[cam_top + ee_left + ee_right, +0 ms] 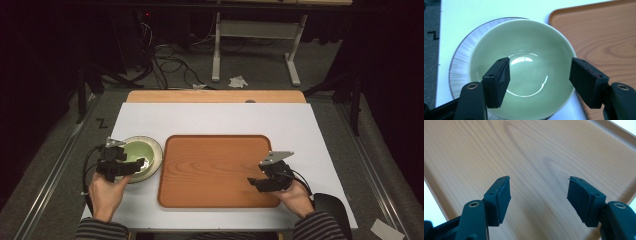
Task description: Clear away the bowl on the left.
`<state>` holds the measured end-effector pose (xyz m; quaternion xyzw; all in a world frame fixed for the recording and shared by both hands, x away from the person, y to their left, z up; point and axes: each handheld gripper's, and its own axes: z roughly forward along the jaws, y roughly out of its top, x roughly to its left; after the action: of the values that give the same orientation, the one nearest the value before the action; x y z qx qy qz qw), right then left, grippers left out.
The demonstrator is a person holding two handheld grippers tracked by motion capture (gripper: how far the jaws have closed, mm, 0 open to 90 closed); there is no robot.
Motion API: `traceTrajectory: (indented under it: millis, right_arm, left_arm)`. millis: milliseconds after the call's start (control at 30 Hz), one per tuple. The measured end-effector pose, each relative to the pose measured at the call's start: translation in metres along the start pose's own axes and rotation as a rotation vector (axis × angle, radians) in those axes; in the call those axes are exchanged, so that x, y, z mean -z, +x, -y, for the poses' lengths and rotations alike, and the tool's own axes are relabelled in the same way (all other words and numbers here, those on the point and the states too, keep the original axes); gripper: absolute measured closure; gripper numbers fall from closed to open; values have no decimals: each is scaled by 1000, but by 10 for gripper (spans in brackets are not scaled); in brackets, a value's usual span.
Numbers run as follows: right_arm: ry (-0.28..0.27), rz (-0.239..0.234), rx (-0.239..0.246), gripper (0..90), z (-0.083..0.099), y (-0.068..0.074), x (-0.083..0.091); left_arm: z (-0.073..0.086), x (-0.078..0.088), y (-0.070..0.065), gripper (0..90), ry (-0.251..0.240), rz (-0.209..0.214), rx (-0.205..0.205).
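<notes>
Bowl: we see the green bowl [522, 67] at the lower left of the high view, sitting on a ribbed white plate [461, 62] on the desk [220, 117], just left of the wooden tray [215, 170].
Handling: we judge it glazed ceramic, so stiff, slippery, breakable and fairly heavy.
Hold: we would pinch the near rim, one pad inside, one outside.
Left claw [540, 80]: jaws wide apart, over the bowl's hollow, gripping nothing.
Right claw [539, 197]: jaws apart above the tray, empty.

One green bowl [136, 152], one striped plate [154, 159], one wooden tray [215, 170], two tools.
</notes>
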<state>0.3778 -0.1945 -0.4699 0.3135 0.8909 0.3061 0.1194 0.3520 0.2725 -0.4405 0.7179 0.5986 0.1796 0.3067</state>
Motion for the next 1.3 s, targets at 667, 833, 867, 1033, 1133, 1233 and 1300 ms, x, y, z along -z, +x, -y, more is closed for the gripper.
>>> traceTrajectory:
  millis: [667, 833, 867, 1033, 1133, 1233, 1300]
  right_arm:
    - [5, 2, -1, 367, 0, 1, -1]
    - [5, 1, -1, 367, 0, 1, -1]
    - [5, 1, -1, 367, 0, 1, -1]
    - [9, -5, 6, 367, 0, 1, -2]
    - [11, -4, 5, 367, 0, 2, -2]
    - [15, -2, 5, 367, 0, 2, -2]
    - [14, -2, 4, 367, 0, 2, -2]
  left_arm:
    - [3, -1, 28, 351, -13, -60, 89]
    - [4, -1, 32, 351, -14, -73, 106]
    - [5, -2, 35, 351, -7, -74, 114]
    - [7, -10, 44, 377, 35, -66, 155]
    - [8, -17, 49, 429, 71, -59, 189]
    - [11, -26, 54, 470, 117, -42, 215]
    - [12, -30, 56, 498, 136, -40, 225]
